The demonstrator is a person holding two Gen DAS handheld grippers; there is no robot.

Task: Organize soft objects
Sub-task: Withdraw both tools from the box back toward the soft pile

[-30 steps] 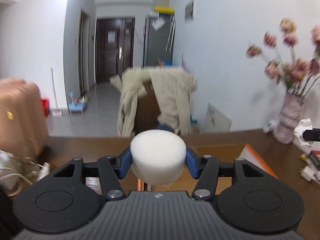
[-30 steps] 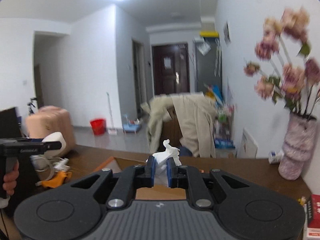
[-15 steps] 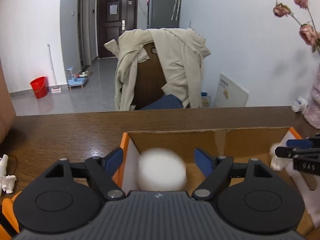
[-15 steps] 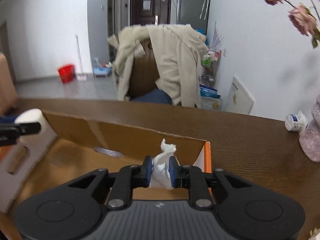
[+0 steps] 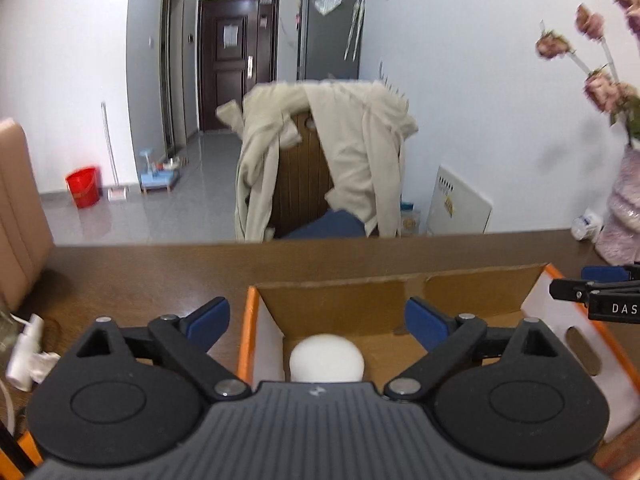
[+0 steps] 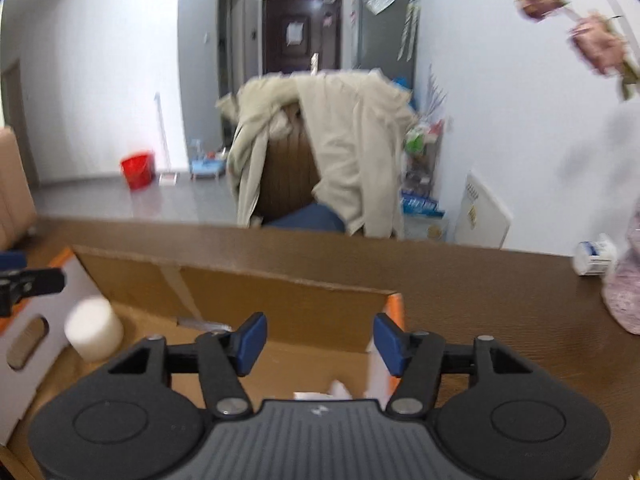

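An open cardboard box [image 5: 384, 288] with orange outer sides stands on the brown table. A white foam cylinder [image 5: 326, 362] lies on the box floor at its left end, also seen as the cylinder [image 6: 93, 334] in the right wrist view. My left gripper [image 5: 318, 316] hovers over it, jaws opening wide, pads clear of the foam. My right gripper [image 6: 318, 338] hangs over the box's right end [image 6: 394, 308], jaws opening. Below it a crumpled white tissue [image 6: 338, 391] lies in the box, mostly hidden by the gripper body.
A pink vase [image 5: 624, 212] with dried flowers and a small white bottle [image 6: 594, 258] stand at the table's right. White cables and a small spray bottle [image 5: 26, 346] lie at the left. A chair draped with a beige coat [image 5: 332, 160] stands behind the table.
Both grippers came down over the box and let go. The foam cylinder dropped from the left jaws onto the box floor; the tissue fell from the right jaws.
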